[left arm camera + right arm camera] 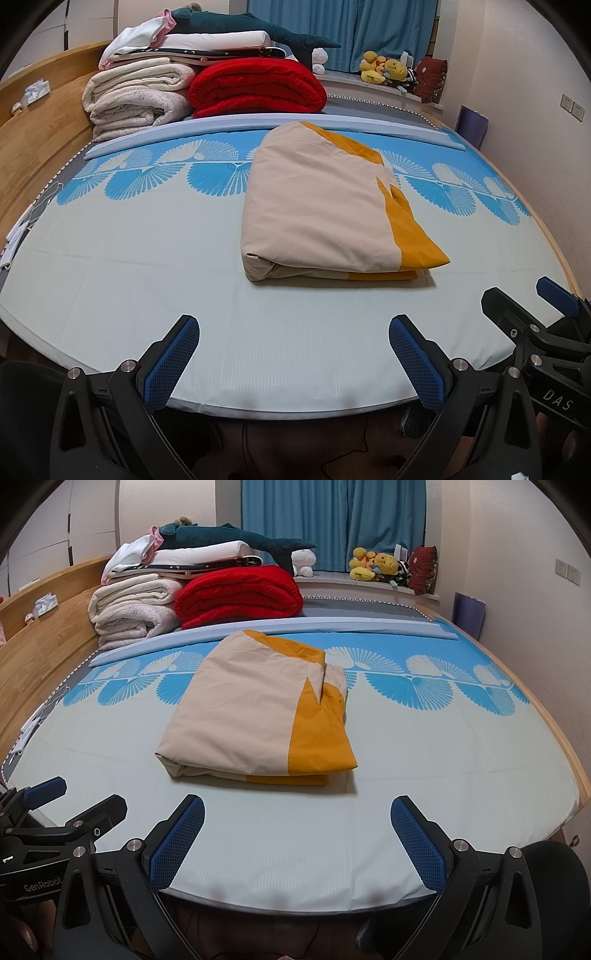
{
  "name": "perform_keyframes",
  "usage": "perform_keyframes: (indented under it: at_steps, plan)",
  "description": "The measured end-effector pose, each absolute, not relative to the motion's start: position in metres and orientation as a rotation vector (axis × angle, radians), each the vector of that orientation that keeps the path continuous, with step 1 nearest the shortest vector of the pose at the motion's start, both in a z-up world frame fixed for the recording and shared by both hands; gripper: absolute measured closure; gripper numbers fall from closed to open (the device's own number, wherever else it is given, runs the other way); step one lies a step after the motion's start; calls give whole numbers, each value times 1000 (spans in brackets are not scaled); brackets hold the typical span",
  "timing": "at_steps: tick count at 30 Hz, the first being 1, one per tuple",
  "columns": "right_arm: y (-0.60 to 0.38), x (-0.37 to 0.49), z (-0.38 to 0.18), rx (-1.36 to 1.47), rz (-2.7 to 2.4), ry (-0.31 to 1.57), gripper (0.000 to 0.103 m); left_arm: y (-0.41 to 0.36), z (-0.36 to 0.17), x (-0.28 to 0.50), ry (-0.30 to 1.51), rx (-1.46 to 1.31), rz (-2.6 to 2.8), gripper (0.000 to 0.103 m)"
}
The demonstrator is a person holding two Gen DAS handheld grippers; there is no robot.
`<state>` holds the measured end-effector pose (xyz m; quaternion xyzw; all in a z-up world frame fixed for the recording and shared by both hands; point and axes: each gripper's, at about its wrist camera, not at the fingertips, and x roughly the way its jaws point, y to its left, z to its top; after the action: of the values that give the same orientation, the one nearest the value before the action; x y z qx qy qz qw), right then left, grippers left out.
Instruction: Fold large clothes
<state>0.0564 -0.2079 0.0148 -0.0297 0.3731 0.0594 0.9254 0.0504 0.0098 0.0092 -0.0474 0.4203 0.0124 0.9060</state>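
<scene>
A beige and orange cloth (325, 206) lies folded into a thick rectangle on the pale blue bed sheet (147, 280). It also shows in the right wrist view (258, 716). My left gripper (295, 332) is open and empty over the near edge of the bed, short of the cloth. My right gripper (297, 810) is open and empty, also short of the cloth. The right gripper shows at the right edge of the left wrist view (535, 314). The left gripper shows at the left edge of the right wrist view (66, 805).
A stack of folded blankets, cream (136, 96) and red (255, 88), with a teal plush (258, 26) on top, stands at the far left by the wooden headboard (40, 140). Stuffed toys (388, 70) sit on the window ledge. A wall runs along the right.
</scene>
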Motion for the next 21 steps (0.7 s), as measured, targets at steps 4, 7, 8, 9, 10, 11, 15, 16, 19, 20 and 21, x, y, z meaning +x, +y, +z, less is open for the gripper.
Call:
perform_keyframes:
  at_steps: [4,7,8,9,10,11,15,16,19,20,21]
  plan:
    - [-208,56,15,-60,121,766,2,9,9,50,868,-98,26,1]
    - [-208,56,15,-61,121,766,2,10,9,51,870,-98,25,1]
    - [-208,56,15,-61,121,766,2,9,8,50,870,-98,25,1]
    - [-207,56,14,-61,121,767,2,10,9,50,870,-98,26,1]
    - [-208,56,15,-61,121,766,2,9,8,50,870,-98,26,1]
    - [-208,56,15,-61,121,766,2,9,8,50,870,-99,26,1]
    - [-208,56,15,-61,121,767,2,9,9,50,870,-98,27,1]
    - [-208,56,15,-61,121,767,2,9,9,50,870,-99,27,1]
    - [-208,56,15,-62,121,766,2,9,9,50,870,-97,26,1]
    - [-208,56,15,-62,121,766,2,9,9,50,870,-98,26,1]
    - [-208,56,15,-61,121,767,2,9,9,50,870,-99,26,1]
